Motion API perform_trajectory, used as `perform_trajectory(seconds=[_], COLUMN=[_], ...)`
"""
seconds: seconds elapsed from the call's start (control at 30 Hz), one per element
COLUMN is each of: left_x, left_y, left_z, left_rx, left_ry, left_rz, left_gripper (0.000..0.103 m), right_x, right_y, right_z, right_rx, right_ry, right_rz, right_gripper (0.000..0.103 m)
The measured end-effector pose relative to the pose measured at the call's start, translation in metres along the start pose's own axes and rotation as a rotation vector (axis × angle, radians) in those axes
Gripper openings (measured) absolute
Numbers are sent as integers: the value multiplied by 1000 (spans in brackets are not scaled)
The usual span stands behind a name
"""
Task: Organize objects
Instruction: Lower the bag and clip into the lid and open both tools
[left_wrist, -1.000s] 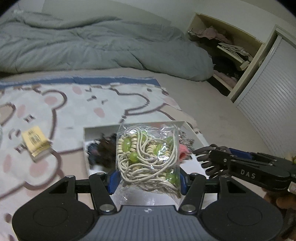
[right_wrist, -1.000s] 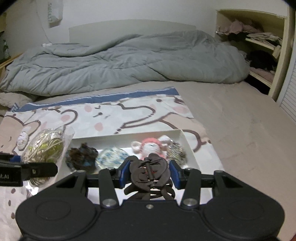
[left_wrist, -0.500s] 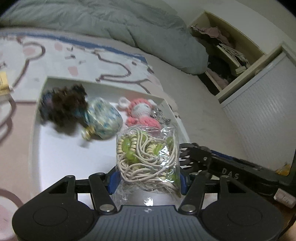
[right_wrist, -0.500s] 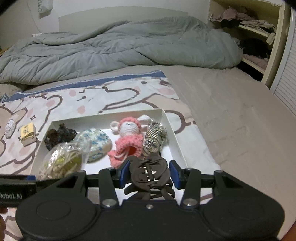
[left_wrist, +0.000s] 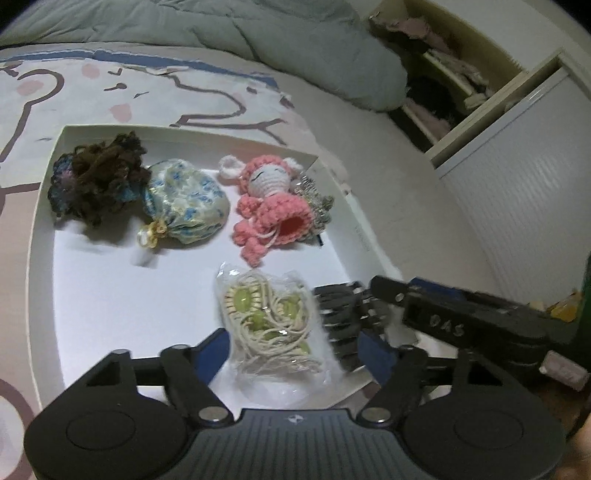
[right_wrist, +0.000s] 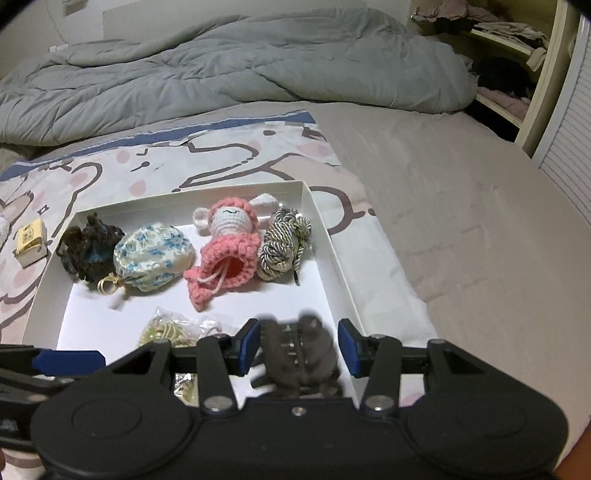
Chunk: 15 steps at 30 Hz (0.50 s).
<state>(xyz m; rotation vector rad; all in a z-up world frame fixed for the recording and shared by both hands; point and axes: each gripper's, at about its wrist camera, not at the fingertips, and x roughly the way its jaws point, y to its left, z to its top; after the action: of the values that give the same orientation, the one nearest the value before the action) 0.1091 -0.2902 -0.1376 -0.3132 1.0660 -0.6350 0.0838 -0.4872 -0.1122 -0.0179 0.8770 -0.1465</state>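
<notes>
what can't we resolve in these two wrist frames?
- Dark hair claw, right wrist view: motion-blurred, so whether it rests in the white box is unclear.
- Bead bag, right wrist view: near half hidden behind the gripper body.
- Right gripper, left wrist view: blurred, fingers indistinct.
- Yellow packet, right wrist view: print too small.

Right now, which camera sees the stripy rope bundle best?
The right wrist view: the rope bundle lies whole beside the pink doll. In the left wrist view the doll hides most of it, leaving just an edge.
</notes>
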Motion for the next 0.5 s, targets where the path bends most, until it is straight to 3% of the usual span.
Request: perform_trajectory(seconds=[0.13,0.33,0.5], left_x=[3,18,29], left_y=[7,18,8], left_z=[0,1,-4], left_rx=[-13,-19,56], left_ry=[7,16,27], left_rz=[35,-56,-100], left_gripper=[57,56,56], right_x=[-4,-6,-7], right_y=[0,0,3], right_z=[1,3,3], right_rx=[6,23,17], right_ry=[-5,-3,-4], right_rz=[6,14,17], right_gripper=[52,51,51])
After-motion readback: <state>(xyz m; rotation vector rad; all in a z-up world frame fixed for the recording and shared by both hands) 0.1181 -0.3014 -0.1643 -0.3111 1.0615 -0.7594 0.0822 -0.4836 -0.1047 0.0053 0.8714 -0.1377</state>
